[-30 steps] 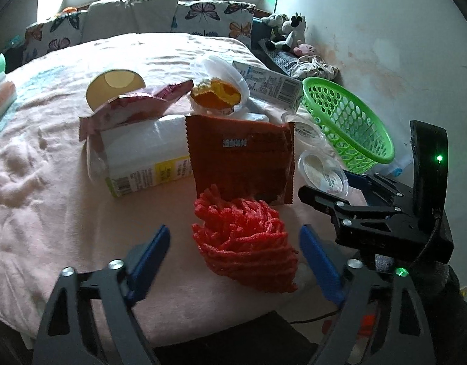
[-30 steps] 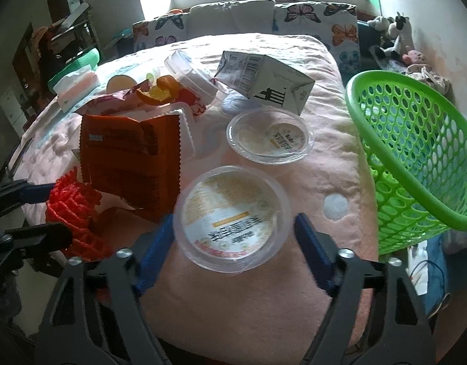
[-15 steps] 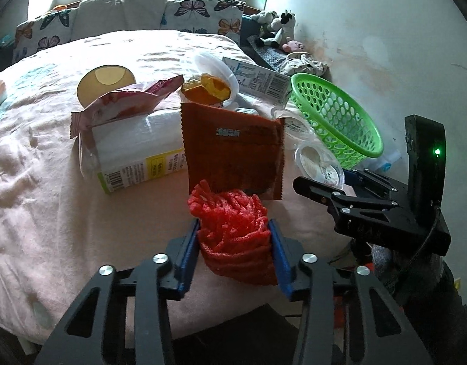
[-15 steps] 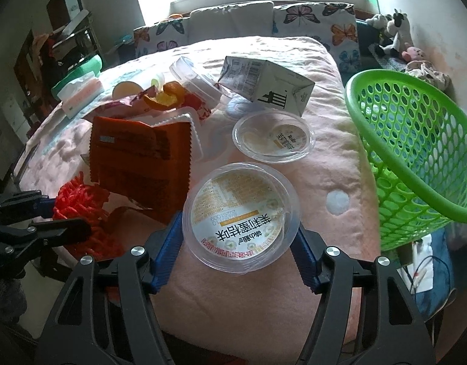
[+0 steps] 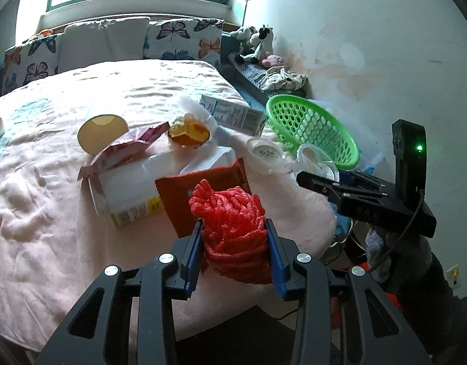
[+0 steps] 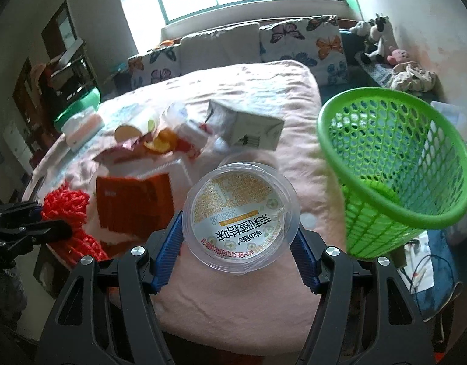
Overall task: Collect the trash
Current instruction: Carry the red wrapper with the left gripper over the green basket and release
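Observation:
My left gripper (image 5: 233, 243) is shut on a red foam fruit net (image 5: 230, 222) and holds it just above the pink bed. My right gripper (image 6: 238, 237) is shut on a clear round plastic cup with a printed lid (image 6: 241, 216), lifted off the bed. The green mesh basket (image 6: 395, 167) stands right of that cup; it also shows in the left wrist view (image 5: 309, 127). The right gripper (image 5: 324, 182) appears in the left wrist view, and the net (image 6: 66, 210) in the right wrist view.
On the bed lie an orange-brown snack bag (image 6: 133, 203), a white carton (image 5: 127, 188), a milk carton (image 6: 245, 127), a second clear cup (image 5: 264, 152), a pink wrapper (image 5: 127, 149), orange peel (image 5: 187, 130) and a yellow cup (image 5: 101, 127). Pillows line the bed's far edge.
Both grippers closed, the left on the red net and the right on the clear cup. Both then lifted their items off the bed, the cup nearer the basket.

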### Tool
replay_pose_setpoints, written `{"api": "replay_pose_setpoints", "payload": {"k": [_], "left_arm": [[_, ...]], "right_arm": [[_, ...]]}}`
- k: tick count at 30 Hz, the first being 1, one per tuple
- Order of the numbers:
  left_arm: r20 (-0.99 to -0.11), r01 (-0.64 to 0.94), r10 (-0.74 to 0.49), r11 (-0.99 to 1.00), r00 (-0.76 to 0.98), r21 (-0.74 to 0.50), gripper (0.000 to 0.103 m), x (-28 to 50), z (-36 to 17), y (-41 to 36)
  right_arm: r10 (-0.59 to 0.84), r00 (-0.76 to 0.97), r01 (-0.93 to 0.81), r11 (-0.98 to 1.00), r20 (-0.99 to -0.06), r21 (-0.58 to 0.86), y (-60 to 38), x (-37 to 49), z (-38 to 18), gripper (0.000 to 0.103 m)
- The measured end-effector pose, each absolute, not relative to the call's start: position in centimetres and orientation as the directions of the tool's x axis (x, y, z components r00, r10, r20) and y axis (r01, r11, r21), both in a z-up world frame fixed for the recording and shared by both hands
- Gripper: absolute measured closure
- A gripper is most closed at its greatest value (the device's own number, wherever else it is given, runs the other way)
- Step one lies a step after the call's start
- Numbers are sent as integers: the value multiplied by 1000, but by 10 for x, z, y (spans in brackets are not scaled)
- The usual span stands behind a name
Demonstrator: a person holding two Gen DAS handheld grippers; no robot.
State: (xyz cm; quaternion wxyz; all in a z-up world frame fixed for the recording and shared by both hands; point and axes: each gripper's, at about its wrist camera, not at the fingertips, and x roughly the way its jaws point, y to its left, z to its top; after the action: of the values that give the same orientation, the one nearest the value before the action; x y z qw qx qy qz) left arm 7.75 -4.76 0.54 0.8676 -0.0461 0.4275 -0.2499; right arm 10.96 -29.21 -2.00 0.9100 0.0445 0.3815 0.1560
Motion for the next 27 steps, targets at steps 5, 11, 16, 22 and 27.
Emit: {"api": "replay_pose_setpoints", "payload": {"k": [5, 11, 16, 22, 27], "left_arm": [[-701, 427, -494, 856, 514, -291, 66, 87, 21, -56], [-667, 482, -527, 831, 526, -277, 66, 121, 47, -90], [-645, 543, -567, 796, 513, -268, 66, 155, 64, -128], [-655, 580, -554, 787, 513, -212, 66, 201, 71, -186], [-674, 583, -550, 784, 493, -214, 66, 234, 66, -221]], "right_arm": [[268, 707, -190, 963, -654, 188, -317, 117, -7, 37], [168, 740, -69, 982, -651, 174, -364, 135, -6, 37], [124, 724, 18, 980, -679, 198, -403, 156, -19, 37], [101, 698, 67, 976, -709, 205, -427, 174, -39, 36], [84, 691, 96, 974, -718, 206, -435, 181, -47, 28]]}}
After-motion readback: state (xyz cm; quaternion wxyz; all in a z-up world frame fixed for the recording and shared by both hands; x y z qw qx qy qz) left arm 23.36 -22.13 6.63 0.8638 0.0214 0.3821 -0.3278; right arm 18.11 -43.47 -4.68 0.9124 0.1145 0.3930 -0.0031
